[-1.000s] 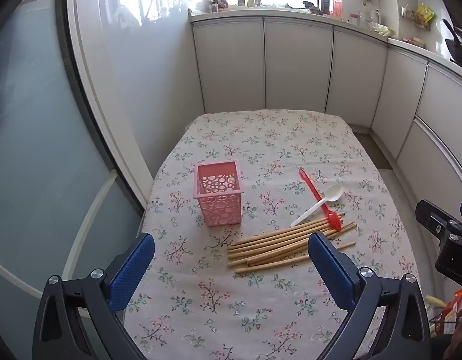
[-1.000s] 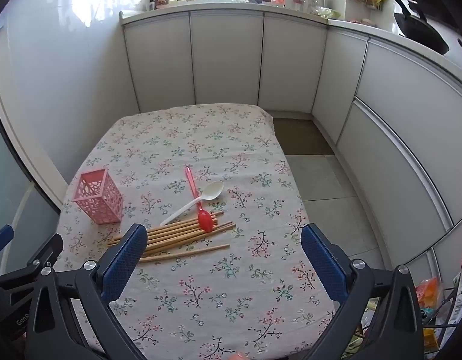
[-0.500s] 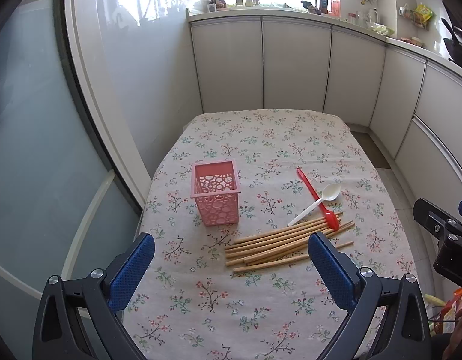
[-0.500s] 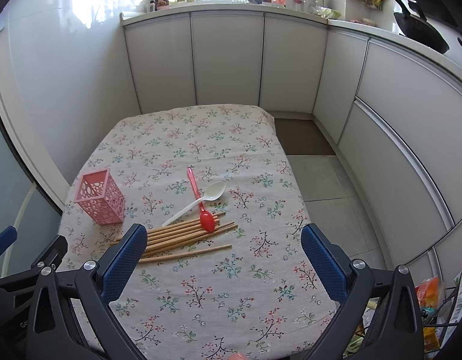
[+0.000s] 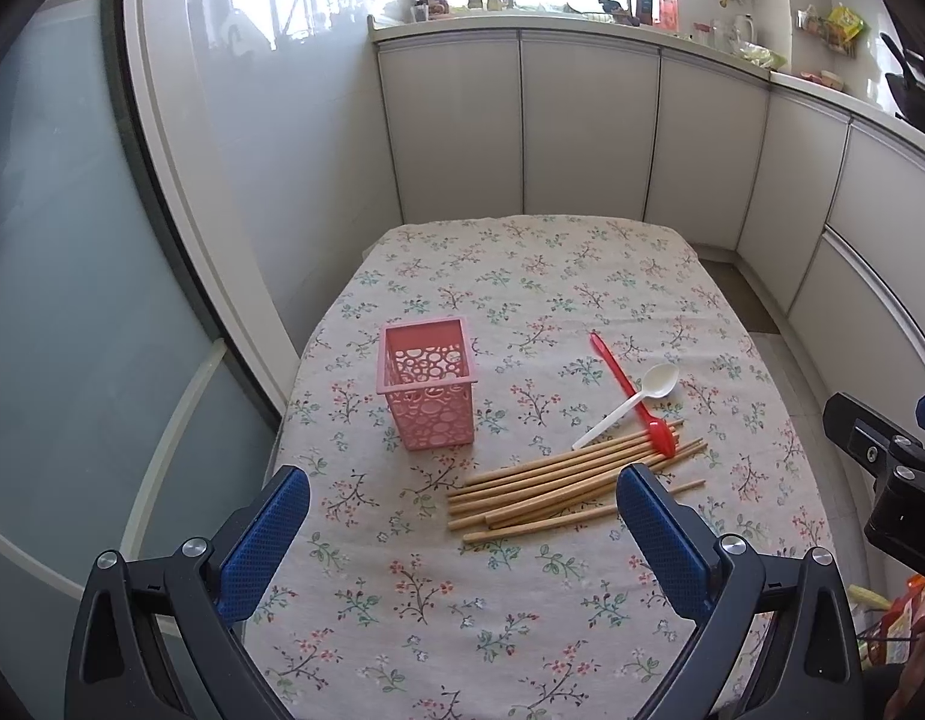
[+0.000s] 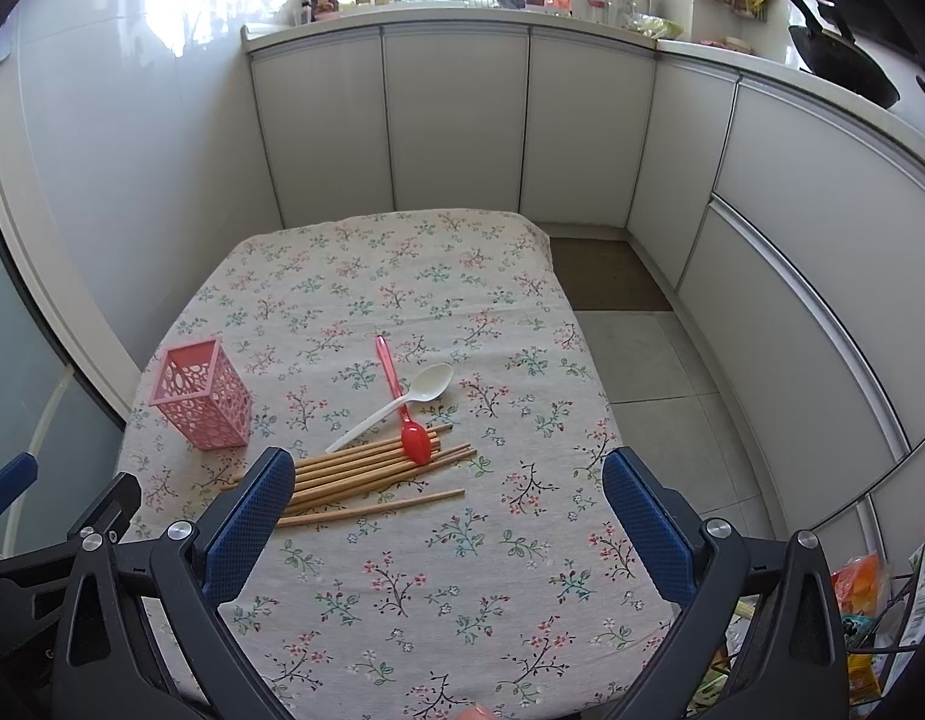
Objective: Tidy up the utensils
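Observation:
A pink perforated holder (image 5: 429,387) (image 6: 203,395) stands upright and empty on the floral tablecloth (image 5: 522,276) (image 6: 402,588), left of centre. To its right lie several wooden chopsticks (image 5: 558,483) (image 6: 366,471) in a loose bundle. A red spoon (image 5: 627,393) (image 6: 402,402) crosses a white spoon (image 5: 633,399) (image 6: 402,399), with the red bowl resting on the chopsticks. My left gripper (image 5: 462,531) hovers open above the near part of the table. My right gripper (image 6: 447,516) is open too, near the chopsticks' right end. Neither holds anything.
White cabinets (image 6: 462,120) wrap the back and right, with a tiled floor (image 6: 654,360) to the right of the table. A glass partition (image 5: 72,300) runs along the left. Bags (image 6: 864,594) sit at the lower right. The right gripper's body (image 5: 888,480) shows at the left view's edge.
Both views have shifted only slightly; the holder and utensils sit a little lower and left in the left wrist view. Nothing on the table has moved, and both grippers stay open.

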Demonstrator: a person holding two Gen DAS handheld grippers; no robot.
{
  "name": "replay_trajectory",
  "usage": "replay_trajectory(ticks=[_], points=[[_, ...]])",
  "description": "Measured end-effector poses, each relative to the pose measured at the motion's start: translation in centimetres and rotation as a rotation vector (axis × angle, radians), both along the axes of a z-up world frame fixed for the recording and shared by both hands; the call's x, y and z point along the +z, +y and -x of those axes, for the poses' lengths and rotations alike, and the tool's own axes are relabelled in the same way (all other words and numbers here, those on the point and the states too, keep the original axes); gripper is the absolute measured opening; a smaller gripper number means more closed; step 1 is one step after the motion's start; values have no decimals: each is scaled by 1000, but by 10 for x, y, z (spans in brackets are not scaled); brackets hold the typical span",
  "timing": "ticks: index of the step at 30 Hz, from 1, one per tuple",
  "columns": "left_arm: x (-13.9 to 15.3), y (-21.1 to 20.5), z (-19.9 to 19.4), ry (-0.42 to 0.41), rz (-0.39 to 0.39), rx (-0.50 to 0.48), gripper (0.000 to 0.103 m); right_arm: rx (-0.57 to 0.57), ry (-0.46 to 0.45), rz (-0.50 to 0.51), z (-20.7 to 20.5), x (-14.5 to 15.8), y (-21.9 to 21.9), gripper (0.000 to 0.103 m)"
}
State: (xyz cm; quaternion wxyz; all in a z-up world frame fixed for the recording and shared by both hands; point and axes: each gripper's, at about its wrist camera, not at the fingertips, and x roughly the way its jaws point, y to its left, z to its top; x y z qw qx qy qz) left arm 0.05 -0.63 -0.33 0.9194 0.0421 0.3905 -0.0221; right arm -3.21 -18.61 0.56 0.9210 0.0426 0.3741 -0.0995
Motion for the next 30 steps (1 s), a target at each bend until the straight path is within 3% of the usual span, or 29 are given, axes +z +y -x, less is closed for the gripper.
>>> replay_trajectory(ticks=[30], points=[[1, 0, 2, -3, 8, -3, 103, 1, -3, 1, 1, 2, 0, 103]])
